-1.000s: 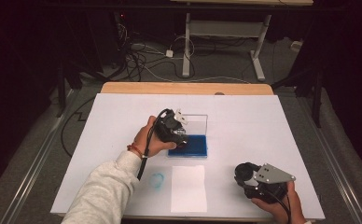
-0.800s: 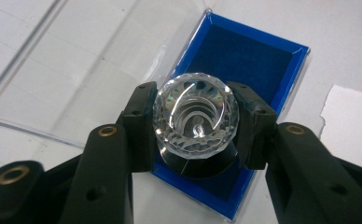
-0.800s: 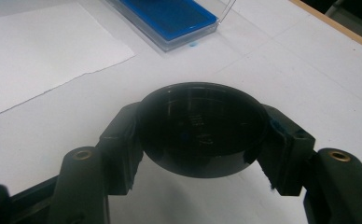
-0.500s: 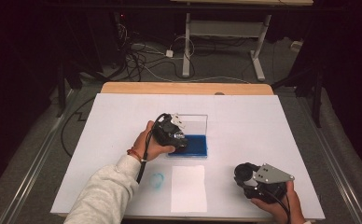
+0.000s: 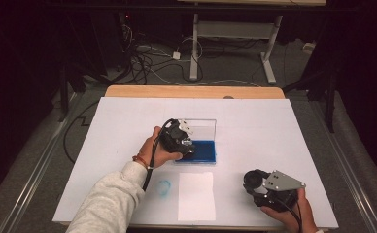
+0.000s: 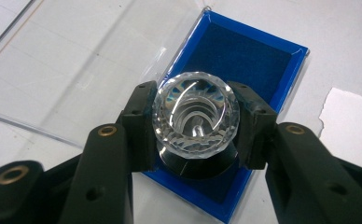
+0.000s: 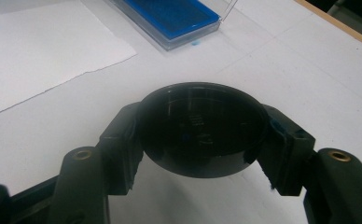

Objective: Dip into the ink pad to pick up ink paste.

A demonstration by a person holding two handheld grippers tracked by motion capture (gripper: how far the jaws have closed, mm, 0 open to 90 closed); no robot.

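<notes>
Faceted crystal knob (image 6: 196, 112), 1 piece, clamped in the left gripper (image 6: 196, 128) above 1 open blue-lined case (image 6: 244, 60), while the right gripper (image 7: 202, 135) grips 1 black disc (image 7: 201, 128), beside 1 paper sheet (image 5: 196, 195) on a white table (image 5: 283, 131), dark cabled floor beyond.

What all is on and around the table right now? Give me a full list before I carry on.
Faceted glass piece: one, clear, on a black base, clamped in the left gripper over the blue case.
Case: one, blue lining, clear lid standing open, table centre.
Black disc: one, glossy, clamped in the right gripper, near right.
Paper sheet: one, white, near edge in front of the case.
Blue smudge: one, left of the paper sheet.
Table: one, white top, wooden far edge.
Cables: several, dark, on the floor beyond.
Left gripper: black, shut.
Right gripper: black, shut.
</notes>
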